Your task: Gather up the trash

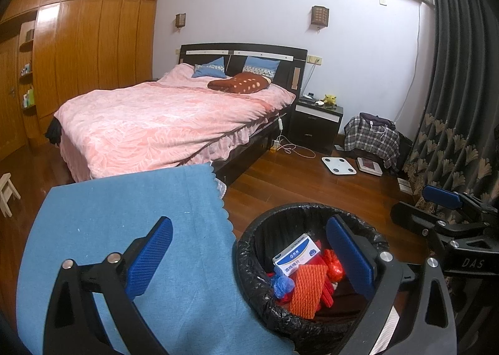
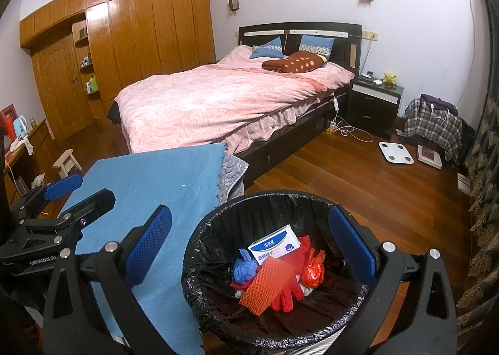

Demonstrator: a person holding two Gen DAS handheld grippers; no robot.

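Left gripper (image 1: 249, 258): held over the near edge of the blue cloth and the bin, fingers spread wide with nothing between them; its left pad is over the cloth, its right pad over the bin's far-right rim.
Right gripper (image 2: 254, 249): also spread wide and empty, with one pad over the cloth and the other over the right side of the bin. In the left wrist view only its tip shows at the right edge (image 1: 443, 196).
Bin (image 2: 199, 302): round and black, lined with a black bag, standing on the wooden floor (image 2: 358, 174) just beside the blue cloth.
Trash in the bin: a white and blue box (image 2: 274, 247) lies on top towards the back; an orange foam net (image 2: 268, 283) leans in front of it; a blue crumpled bag (image 2: 243, 269) is to the left; a red shiny wrapper (image 2: 313, 272) is to the right; a red glove (image 2: 288, 291) lies under the net.
Blue cloth (image 2: 149, 180): spread flat over a surface left of the bin, with a zigzag edge on the bin's side and nothing lying on it.
Bed (image 2: 218, 102): covered in pink, standing behind the cloth and well apart from the bin.
White scale (image 2: 396, 152): on the floor near the far wall.
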